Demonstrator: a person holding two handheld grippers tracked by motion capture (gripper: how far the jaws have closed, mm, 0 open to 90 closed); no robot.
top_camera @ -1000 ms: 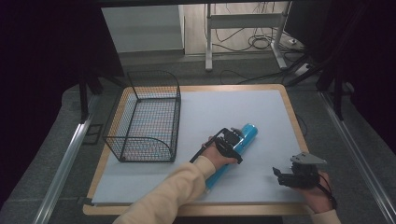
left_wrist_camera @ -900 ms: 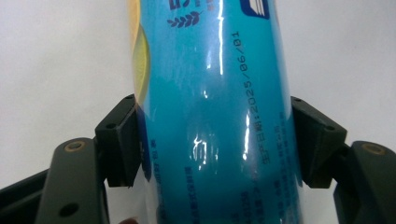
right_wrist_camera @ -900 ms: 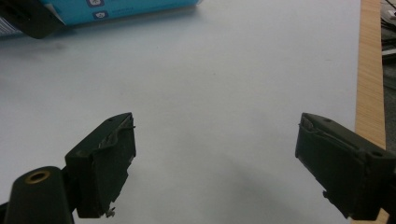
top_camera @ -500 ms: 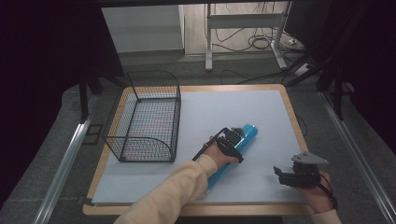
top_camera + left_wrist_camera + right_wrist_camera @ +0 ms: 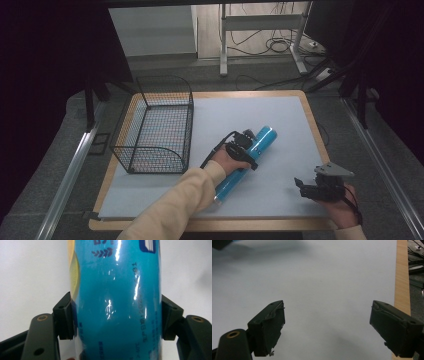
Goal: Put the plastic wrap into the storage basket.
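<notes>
Here, the left gripper [image 5: 117, 317] pinches the glossy blue cylindrical can [image 5: 247, 162] mid-frame; the right gripper [image 5: 328, 327], lower right, is spread wide.

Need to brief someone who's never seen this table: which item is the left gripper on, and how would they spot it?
On the white mat, look right of the black wire basket near the middle. There a long, glossy blue tube lies on its side, with the left gripper shut on it. It is the table's one bright-coloured item.
</notes>
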